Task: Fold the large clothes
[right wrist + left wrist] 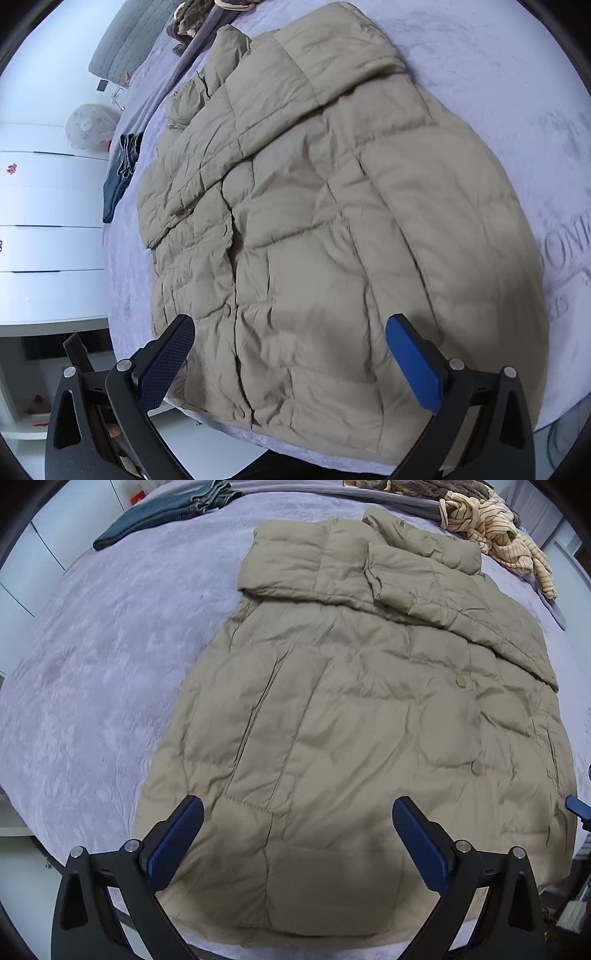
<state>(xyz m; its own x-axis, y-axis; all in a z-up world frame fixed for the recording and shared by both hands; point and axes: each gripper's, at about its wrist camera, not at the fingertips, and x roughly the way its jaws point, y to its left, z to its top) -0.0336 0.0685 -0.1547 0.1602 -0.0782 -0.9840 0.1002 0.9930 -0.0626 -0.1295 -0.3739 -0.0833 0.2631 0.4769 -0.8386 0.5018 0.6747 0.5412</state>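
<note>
Both jaws released, spread wide, nothing between them. Left gripper (298, 843) points straight down over the hem end of the tan puffer coat (354, 701); right gripper (290, 363) angles down over the same hem end, nearer the buttoned front edge and its snap button (242, 412). Coat lies flat on the bed (92, 672), closed, sleeves already folded in across the chest. Long axis runs straight away from my jaws: hem nearest, collar (295, 561) far. So the hem is right under both hands, collar well apart from them. I judge the next fold is hem toward collar, each hand taking one hem corner; left hand is nearer the left corner, right hand nearer the right corner. Beyond the coat: dark jeans (162, 513) far left, striped yellow garment (495, 531) far right, neither touching the hem.
</note>
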